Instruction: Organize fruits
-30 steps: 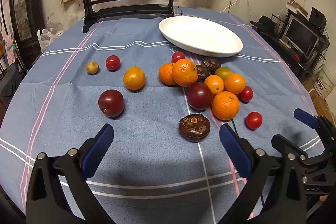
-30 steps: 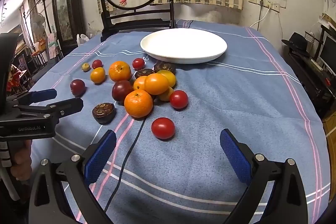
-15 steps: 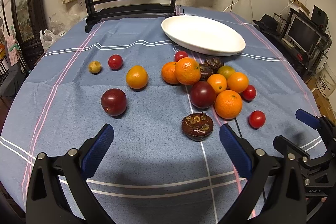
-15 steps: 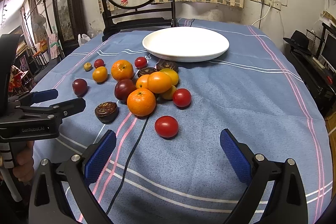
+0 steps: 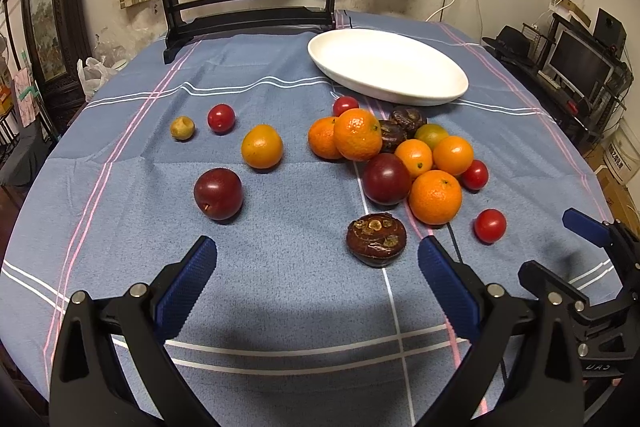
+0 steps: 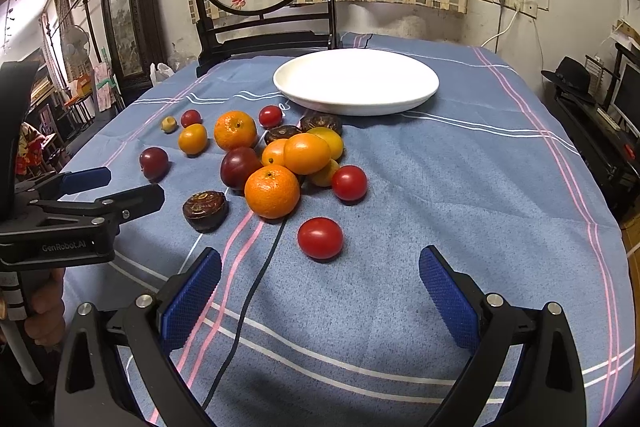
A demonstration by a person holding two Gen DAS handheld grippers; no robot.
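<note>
On cloth (image 5: 280, 267): two plums (image 5: 218, 193), one plate (image 5: 440, 97).

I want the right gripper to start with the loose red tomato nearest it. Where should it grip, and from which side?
Grip the red tomato across its widest middle, coming straight forward and down from the near side. It lies alone on the cloth, clear of the orange behind it, and already sits between the right gripper's open fingers. It looks smooth and round, so close gently.
</note>
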